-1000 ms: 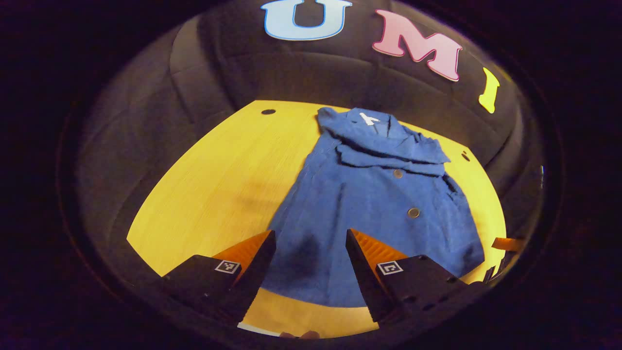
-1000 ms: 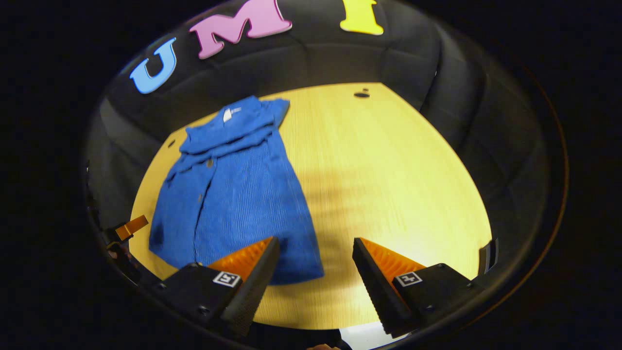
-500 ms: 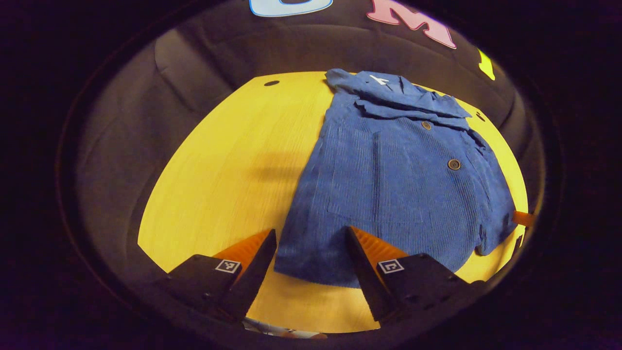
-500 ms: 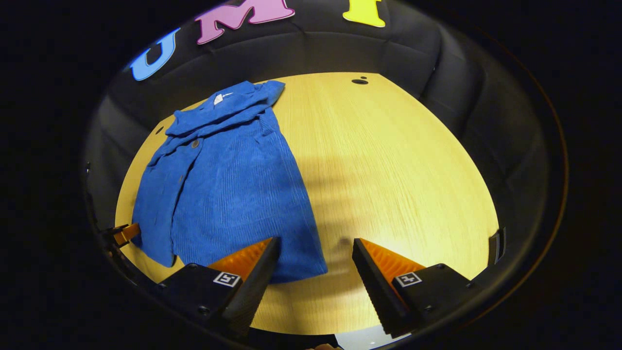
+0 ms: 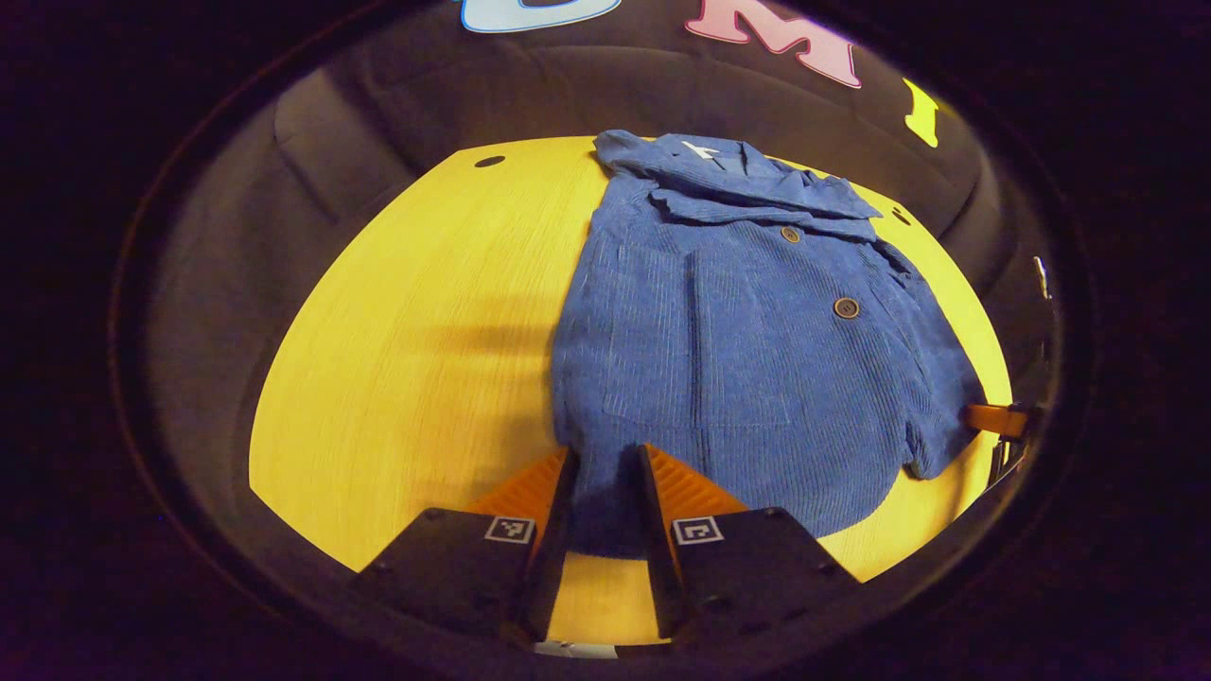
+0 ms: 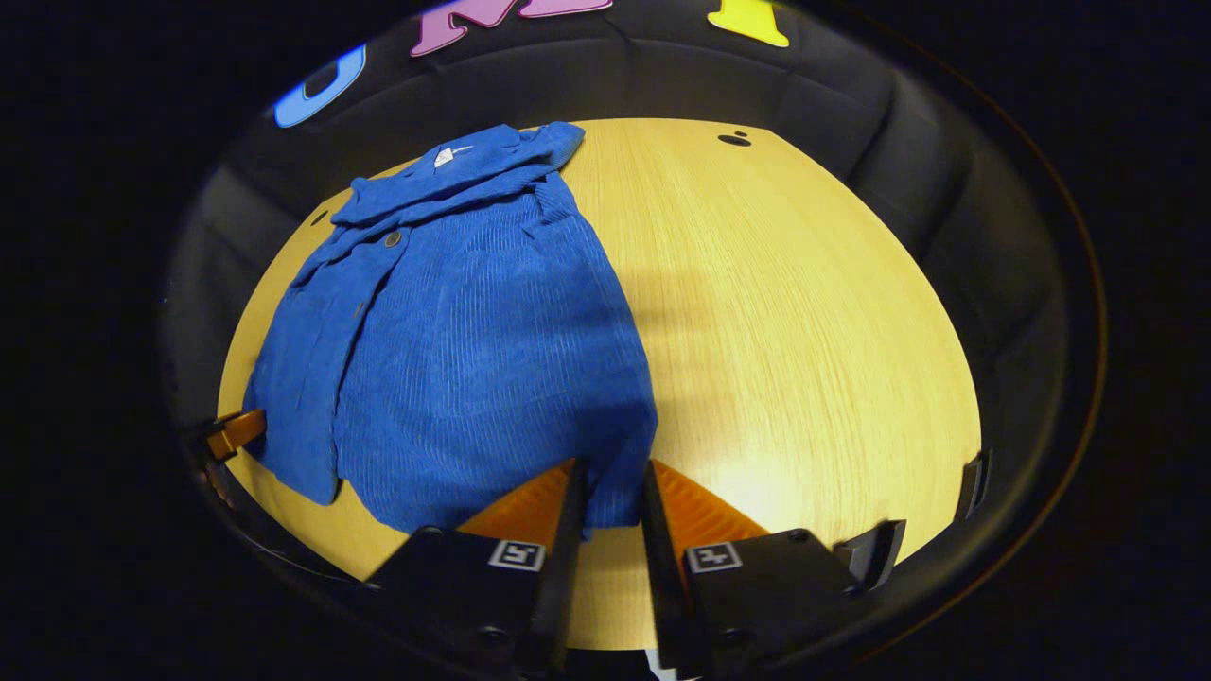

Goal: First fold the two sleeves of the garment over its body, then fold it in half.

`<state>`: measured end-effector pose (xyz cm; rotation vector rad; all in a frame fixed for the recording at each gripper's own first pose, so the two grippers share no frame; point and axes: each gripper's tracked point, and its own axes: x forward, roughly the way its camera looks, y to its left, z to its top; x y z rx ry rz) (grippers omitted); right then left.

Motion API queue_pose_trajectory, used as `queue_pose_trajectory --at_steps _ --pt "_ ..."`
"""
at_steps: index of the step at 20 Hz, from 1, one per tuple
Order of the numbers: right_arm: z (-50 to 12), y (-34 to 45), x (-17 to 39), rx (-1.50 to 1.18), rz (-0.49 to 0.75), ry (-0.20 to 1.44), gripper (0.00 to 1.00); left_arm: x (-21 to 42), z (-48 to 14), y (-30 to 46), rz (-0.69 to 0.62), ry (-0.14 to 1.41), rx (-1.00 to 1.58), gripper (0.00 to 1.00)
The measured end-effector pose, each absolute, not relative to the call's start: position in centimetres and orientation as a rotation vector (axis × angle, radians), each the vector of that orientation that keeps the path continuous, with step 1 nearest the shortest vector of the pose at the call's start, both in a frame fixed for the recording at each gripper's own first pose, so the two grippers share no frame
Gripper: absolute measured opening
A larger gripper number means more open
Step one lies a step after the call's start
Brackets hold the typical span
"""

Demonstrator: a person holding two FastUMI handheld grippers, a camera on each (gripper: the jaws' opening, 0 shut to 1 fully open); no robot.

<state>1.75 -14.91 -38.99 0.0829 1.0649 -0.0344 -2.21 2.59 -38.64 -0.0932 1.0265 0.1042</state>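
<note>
Left gripper view: blue garment (image 5: 747, 340) flat on yellow table (image 5: 416, 322), sleeves folded in; left gripper (image 5: 605, 473) pinches hem corner. Right gripper view: right gripper (image 6: 610, 487) pinches other hem corner w/ both fingers.

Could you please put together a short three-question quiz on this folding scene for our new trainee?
1. True or false: the sleeves of the blue jacket already lie folded over its body.
2. Which part of the jacket does the left claw close on? A) the collar B) the bottom hem C) a button
3. Fill in: the right claw pinches the hem near the jacket's ______ corner, as the right gripper view shows it.

Key:
1. True. No sleeve sticks out onto the yellow table; folded cloth lies across the chest.
2. B. Both its fingers press on the hem at the near edge.
3. Right. Its fingers close on the near right corner of the hem.
</note>
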Motion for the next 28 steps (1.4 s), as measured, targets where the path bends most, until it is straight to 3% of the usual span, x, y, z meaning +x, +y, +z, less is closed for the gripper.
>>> queue_pose_trajectory --at_steps 1,5,14,20,28 --pt "-39.0 -14.9 1.8 0.071 -0.027 1.064 0.21 -2.1 -38.4 2.3 0.105 1.025 -0.074 0.19" --pt "-39.0 -14.1 2.1 0.046 0.066 1.047 0.05 -1.9 -38.5 1.1 0.05 0.998 0.004 0.01" --pt "-34.9 -12.3 4.5 0.031 0.105 0.956 0.05 -0.5 -35.0 0.2 -0.014 0.966 -0.083 0.0" --pt "-27.3 -8.3 9.9 0.034 0.206 0.808 0.05 3.9 -28.0 -0.4 -0.09 0.831 -0.052 0.0" --pt "-20.3 -3.6 18.6 0.041 0.318 0.67 0.04 12.6 -20.8 0.2 -0.1 0.69 -0.043 0.0"
